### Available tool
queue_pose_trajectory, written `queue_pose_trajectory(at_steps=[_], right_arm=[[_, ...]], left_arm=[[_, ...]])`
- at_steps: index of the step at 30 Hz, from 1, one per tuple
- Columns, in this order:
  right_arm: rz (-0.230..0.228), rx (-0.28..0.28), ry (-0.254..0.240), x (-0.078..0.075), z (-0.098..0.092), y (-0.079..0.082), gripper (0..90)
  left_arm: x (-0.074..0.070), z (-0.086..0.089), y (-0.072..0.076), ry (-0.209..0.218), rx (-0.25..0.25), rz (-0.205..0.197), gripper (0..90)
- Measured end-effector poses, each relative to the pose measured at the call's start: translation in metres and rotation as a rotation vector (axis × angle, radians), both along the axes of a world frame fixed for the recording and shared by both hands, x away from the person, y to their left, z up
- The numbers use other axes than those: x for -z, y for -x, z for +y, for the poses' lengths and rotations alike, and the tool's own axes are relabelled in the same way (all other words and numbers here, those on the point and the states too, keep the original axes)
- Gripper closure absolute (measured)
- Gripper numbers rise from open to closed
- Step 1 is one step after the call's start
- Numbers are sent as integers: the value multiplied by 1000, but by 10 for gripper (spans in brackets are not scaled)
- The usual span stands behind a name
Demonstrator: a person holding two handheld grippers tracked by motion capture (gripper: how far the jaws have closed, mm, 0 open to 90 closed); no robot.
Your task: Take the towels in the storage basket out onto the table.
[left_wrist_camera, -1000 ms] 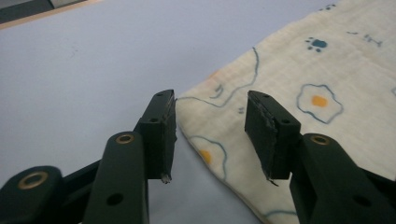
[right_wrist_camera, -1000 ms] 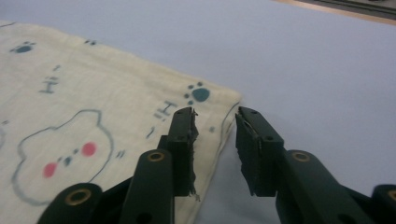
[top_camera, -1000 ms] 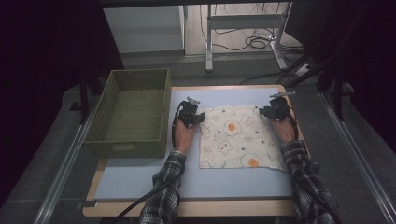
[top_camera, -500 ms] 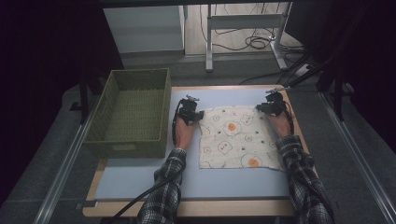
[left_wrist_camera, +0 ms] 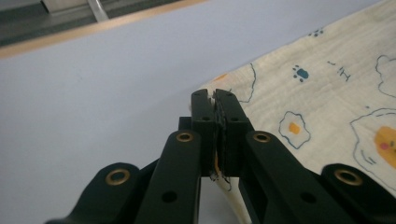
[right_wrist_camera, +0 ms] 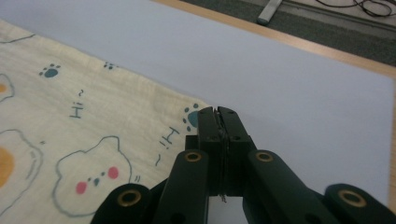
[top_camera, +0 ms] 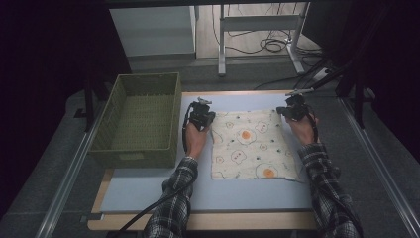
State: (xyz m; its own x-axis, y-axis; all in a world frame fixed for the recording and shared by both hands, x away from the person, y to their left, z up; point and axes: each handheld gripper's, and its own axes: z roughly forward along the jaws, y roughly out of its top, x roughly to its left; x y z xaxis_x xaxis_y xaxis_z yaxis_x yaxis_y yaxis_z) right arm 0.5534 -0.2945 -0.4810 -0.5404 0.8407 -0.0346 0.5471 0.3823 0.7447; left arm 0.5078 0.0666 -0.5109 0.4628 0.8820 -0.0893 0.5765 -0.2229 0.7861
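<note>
Pinching the cloth's (top_camera: 250,144) two far corners, the left gripper (left_wrist_camera: 214,100) and right gripper (right_wrist_camera: 218,115) were clamped; cloth lay flat on the worktop (top_camera: 148,191); folding seemingly not begun; basket (top_camera: 116,153) empty.

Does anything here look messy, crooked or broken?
Nothing stands out. The cloth lies flat on the table, each far corner pinched by the left gripper and right gripper. The basket sits upright beside it.
</note>
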Motion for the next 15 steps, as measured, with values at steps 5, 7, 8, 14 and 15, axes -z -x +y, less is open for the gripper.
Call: queue_pose_trajectory(at_steps=[5,7,8,14,15], right_arm=[[-34,-18,-11,-14,-12,17,891],[-37,-25,-30,-18,-19,24,891],[-37,-25,-30,-18,-19,24,891],[-30,-58,-59,-24,-32,53,891],[-29,-64,-63,-24,-34,58,891]], left_arm=[[-13,-3,14,-45,22,-43,876],[-13,-3,16,-43,26,-46,875],[-14,-3,20,-42,34,-46,875],[-11,-6,45,-34,78,-54,874],[-11,-5,50,-28,84,-57,873]])
